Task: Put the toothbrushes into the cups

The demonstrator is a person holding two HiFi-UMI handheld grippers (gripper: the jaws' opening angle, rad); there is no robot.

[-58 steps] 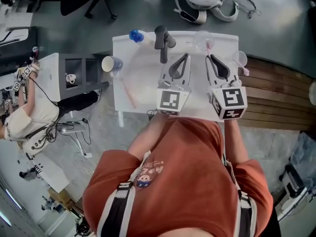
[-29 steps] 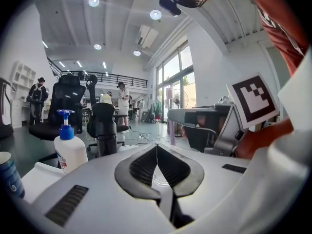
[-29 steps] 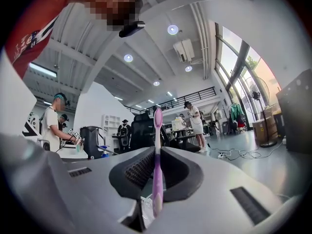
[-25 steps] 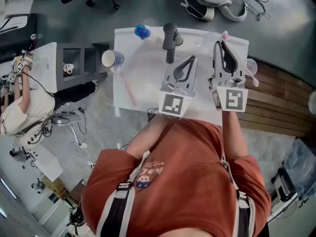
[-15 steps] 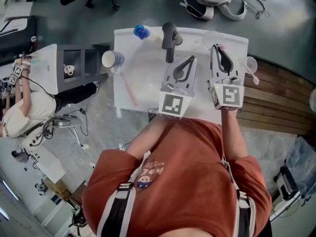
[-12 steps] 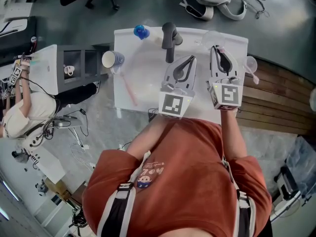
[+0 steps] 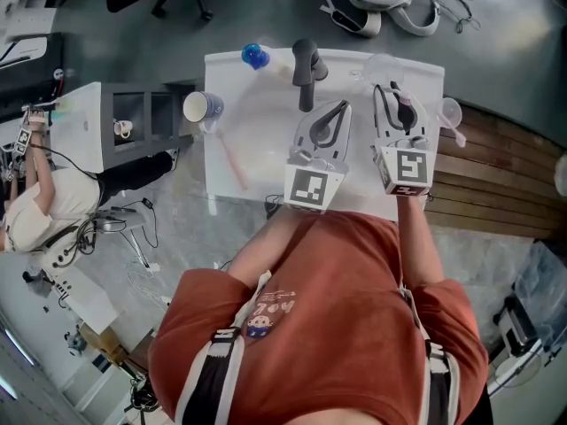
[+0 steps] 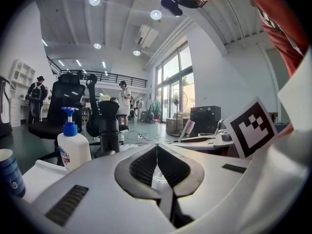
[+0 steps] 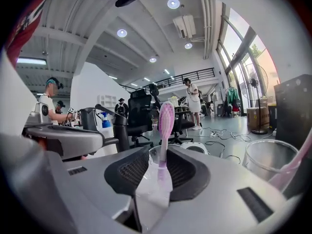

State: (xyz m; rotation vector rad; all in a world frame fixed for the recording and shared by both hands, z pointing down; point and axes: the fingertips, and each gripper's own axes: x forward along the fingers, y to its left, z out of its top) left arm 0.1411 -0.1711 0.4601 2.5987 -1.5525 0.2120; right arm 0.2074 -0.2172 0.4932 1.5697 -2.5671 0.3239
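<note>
My right gripper (image 7: 394, 91) hovers by a clear cup (image 7: 381, 65) at the table's far right. A pink toothbrush (image 9: 165, 118) stands upright between its jaws. The jaws have just been opening, and a gap shows beside the handle. The cup's rim (image 9: 181, 149) shows just behind the brush; whether the handle stands inside it I cannot tell. My left gripper (image 7: 334, 106) rests shut and empty mid-table. A second clear cup (image 7: 450, 113) at the right edge holds a pink toothbrush. Another pink toothbrush (image 7: 232, 162) lies flat near a blue-and-white cup (image 7: 202, 107).
A black post (image 7: 306, 71) rises at the table's far edge, with a blue-capped pump bottle (image 7: 255, 57) to its left. Wooden flooring (image 7: 496, 175) lies right of the white table (image 7: 266, 140). Office chairs and people stand beyond it.
The right gripper has come down toward the table with the toothbrush, and its jaws have parted. The left gripper has stayed where it was.
</note>
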